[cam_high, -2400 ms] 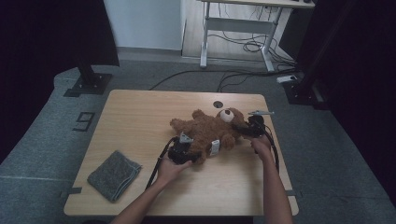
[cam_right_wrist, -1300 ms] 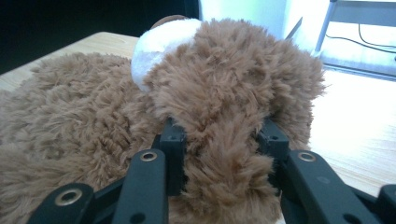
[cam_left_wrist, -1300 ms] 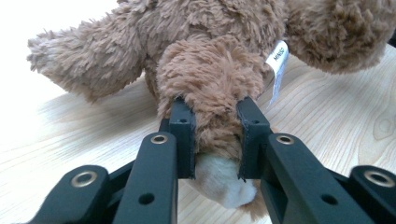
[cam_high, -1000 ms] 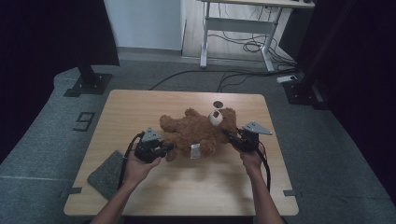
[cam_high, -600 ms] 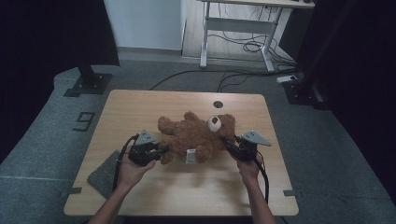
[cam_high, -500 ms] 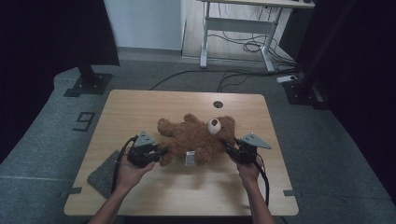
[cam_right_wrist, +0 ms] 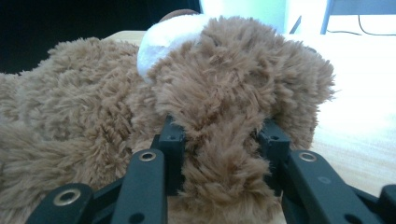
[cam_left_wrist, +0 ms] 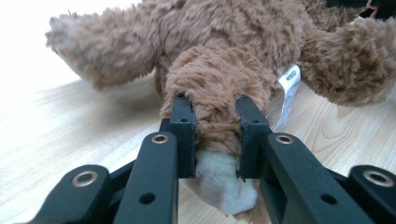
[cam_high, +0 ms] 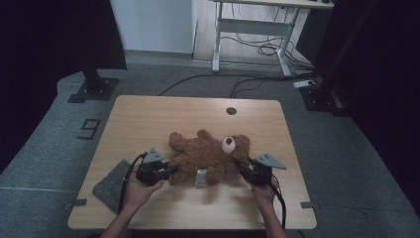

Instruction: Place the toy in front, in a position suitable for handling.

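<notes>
Brown plush teddy bear [cam_high: 208, 156] lies lengthwise across the counter [cam_high: 148, 119] between both tools: left hand-held gripper [cam_high: 168, 171] clamps a leg, right hand-held gripper [cam_high: 241, 166] clamps its arm near the head.

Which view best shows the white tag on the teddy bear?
The left gripper view: the white tag hangs close up, with print visible, beside the teddy bear leg that the left tool clamps. In the high view the tag is a small pale patch at the bear's near edge.
</notes>
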Demonstrator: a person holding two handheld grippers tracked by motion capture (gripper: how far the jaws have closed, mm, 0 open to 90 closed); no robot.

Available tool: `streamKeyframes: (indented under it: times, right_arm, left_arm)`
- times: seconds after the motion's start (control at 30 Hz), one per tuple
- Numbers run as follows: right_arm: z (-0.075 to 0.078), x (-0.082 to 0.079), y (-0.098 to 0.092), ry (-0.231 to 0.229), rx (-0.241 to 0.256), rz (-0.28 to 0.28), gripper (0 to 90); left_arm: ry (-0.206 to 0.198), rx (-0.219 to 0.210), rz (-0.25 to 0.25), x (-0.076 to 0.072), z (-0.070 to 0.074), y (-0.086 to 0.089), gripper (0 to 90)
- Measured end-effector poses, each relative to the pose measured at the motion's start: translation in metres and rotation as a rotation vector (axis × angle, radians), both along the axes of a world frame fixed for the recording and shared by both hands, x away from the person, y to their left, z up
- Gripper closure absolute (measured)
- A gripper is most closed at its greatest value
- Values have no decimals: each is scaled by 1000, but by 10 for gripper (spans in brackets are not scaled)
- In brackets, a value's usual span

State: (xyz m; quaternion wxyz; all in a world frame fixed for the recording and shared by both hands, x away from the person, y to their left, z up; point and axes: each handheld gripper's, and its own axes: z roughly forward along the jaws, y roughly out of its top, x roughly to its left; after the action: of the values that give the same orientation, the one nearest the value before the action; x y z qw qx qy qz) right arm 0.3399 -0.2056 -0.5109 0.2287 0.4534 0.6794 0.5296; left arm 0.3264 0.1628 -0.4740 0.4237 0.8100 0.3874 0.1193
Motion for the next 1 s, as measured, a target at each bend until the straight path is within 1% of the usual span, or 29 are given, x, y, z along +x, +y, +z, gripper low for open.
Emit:
streamKeyframes:
  times: [0.13, 0.27, 0.4, 0.5, 0.6, 0.63, 0.67, 0.7, 0.73, 0.77, 0.8, 0.83, 0.87, 0.93, 1.0]
  right_arm:
    - [-7, 1, -4, 21, -5, -3, 591]
    - [-12, 4, -6, 34, -3, -14, 559]
    - [-16, 8, -6, 40, -2, -19, 549]
    - [-18, 10, -7, 41, 12, -24, 546]
    - [-21, 12, -5, 35, 18, -31, 542]
    - [-22, 12, -3, 27, 17, -36, 531]
    - [-22, 12, -3, 27, 17, -36, 531]
    - [-22, 12, -3, 25, 15, -39, 517]
    - [-22, 12, -3, 25, 12, -42, 489]
    - [-21, 11, -4, 34, 15, -46, 418]
    - [-20, 11, -6, 38, 21, -45, 375]
    - [-19, 10, -7, 37, 25, -46, 325]
    - [-19, 10, -7, 37, 25, -46, 325]
    - [-17, 8, -7, 13, 13, -65, 253]
    - [-14, 5, -7, -9, 18, -80, 233]
  left_arm:
    - [15, -10, -6, 1, -6, -2, 726]
    - [28, -25, -3, 2, -12, -2, 719]
    - [35, -28, 2, 4, -15, -3, 713]
    - [41, -26, 11, 9, -19, -4, 712]
    - [46, -32, 22, 12, -21, -3, 710]
    - [57, -40, 21, 13, -22, -2, 704]
    - [57, -40, 21, 13, -22, -2, 689]
    - [76, -42, 10, 14, -22, -2, 689]
    - [90, -42, -1, 15, -23, -3, 661]
    - [111, -33, -25, 15, -25, -5, 549]
    - [111, -33, -25, 15, -25, -5, 489]
    - [108, -23, -28, 14, -24, -6, 438]
    - [94, -17, -27, 12, -24, -7, 438]
    - [49, -8, -24, 6, -20, -7, 344]
    - [2, -19, -17, 1, -17, -4, 292]
